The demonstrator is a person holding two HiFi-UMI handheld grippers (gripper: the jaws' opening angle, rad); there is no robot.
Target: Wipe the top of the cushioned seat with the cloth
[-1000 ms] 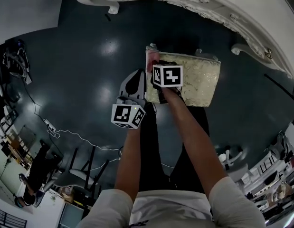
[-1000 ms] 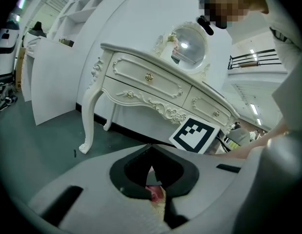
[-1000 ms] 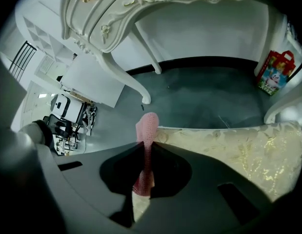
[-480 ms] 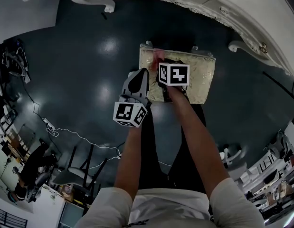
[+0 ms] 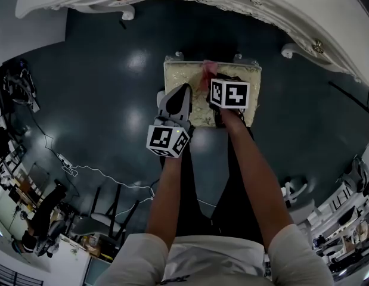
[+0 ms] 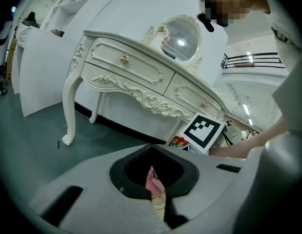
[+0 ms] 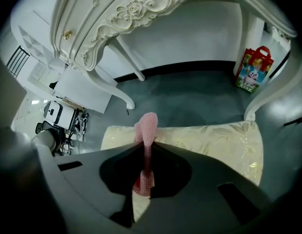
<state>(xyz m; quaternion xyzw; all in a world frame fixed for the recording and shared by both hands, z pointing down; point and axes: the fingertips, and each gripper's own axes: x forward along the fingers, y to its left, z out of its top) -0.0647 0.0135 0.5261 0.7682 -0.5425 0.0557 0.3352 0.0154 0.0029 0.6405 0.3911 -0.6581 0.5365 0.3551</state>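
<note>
right gripper [image 7: 143,150] pinching cloth [image 7: 147,125], seat [image 7: 214,140] partly hidden

**Ann:** Can you see the whole cushioned seat [image 5: 181,73]?

**Ben:** No. From the head view, the left gripper [image 5: 184,90] covers its near left corner. The right gripper [image 7: 145,149] and its marker cube [image 5: 230,94] cover the middle.

**Ann:** And the cloth [image 7: 147,123]?

**Ben:** Only some of it. The right gripper's jaws hide part of it where they pinch it. Past the left gripper's jaws, just a pink scrap peeks out.

**Ann:** The dressing table [image 5: 273,5]?

**Ben:** Its top runs off the picture's edge.

**Ann:** What does the gift bag [image 7: 251,72] say?

**Ben:** Too small to read.
</note>
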